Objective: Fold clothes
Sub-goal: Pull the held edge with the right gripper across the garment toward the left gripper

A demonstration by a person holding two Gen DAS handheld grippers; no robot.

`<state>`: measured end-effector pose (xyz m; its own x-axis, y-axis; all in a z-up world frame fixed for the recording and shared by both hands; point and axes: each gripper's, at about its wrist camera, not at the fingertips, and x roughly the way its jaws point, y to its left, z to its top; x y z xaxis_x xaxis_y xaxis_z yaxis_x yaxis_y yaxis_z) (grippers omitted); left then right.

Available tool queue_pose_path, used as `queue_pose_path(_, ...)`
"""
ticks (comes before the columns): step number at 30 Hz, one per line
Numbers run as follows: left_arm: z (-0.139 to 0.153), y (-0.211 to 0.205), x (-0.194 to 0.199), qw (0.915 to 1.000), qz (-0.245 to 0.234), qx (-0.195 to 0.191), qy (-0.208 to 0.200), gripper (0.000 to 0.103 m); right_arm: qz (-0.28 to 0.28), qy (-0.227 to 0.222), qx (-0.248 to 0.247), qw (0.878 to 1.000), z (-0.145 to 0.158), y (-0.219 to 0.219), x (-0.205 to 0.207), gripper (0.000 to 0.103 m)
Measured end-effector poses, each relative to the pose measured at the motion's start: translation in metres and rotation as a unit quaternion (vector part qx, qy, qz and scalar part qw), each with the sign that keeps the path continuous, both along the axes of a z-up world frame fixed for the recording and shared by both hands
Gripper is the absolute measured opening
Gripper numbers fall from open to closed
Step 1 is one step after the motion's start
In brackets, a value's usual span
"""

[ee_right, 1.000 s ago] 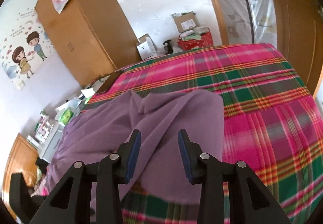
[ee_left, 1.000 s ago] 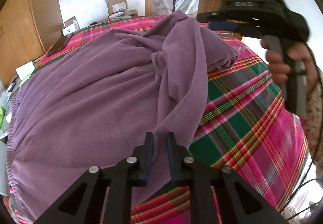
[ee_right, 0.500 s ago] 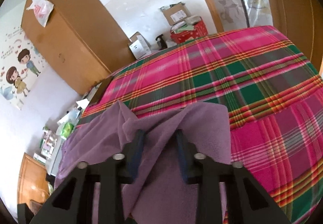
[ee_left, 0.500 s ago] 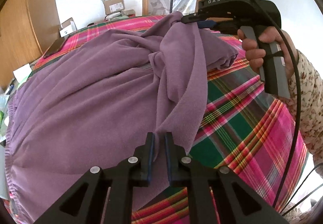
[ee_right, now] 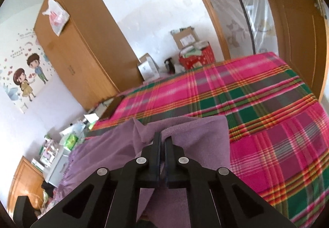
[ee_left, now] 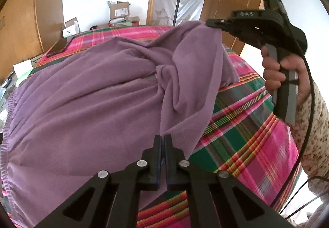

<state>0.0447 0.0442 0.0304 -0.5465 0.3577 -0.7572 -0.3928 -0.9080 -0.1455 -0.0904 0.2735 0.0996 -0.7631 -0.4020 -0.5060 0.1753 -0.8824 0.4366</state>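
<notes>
Lying spread over the plaid bed cover (ee_left: 257, 125), the purple garment (ee_left: 82, 104) is pinched at two places. The left gripper (ee_left: 163, 139) has its jaws clenched on the near edge of the cloth. The right gripper (ee_right: 163, 140), held by a hand (ee_left: 275, 71), grasps a far corner and holds it raised above the bed

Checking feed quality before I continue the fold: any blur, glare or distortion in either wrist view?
Left wrist view: sharp on the purple garment, strong fisheye bulge in the plaid bedspread, bright wash behind the right gripper. Right wrist view: bedspread and boxes slightly motion-blurred, curved wardrobe edges, overexposed doorway.
</notes>
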Motion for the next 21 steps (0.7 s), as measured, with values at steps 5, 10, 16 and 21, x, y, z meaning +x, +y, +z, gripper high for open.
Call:
queue_pose_path(5, 0.003, 0.001, 0.01, 1.0, -0.002, 0.004, 0.008, 0.003, -0.008, 0.026, 0.003, 1.0, 0.013, 0.005, 0.03, 0.003)
queue_pose_path(10, 0.006, -0.005, 0.018, 0.9999, 0.003, 0.01, 0.013, 0.003, -0.019, 0.049, 0.004, 0.999, 0.02, 0.011, 0.063, 0.003)
queue_pose_path(16, 0.01, -0.013, 0.025, 0.9996, 0.013, 0.018, 0.019, 0.002, -0.034, 0.066, -0.01, 0.997, 0.02, 0.019, 0.1, 0.003)
queue_pose_path(21, 0.011, -0.018, 0.033, 0.9994, 0.015, 0.023, 0.022, 0.002, -0.05, 0.071, -0.015, 0.996, 0.013, 0.027, 0.127, 0.003)
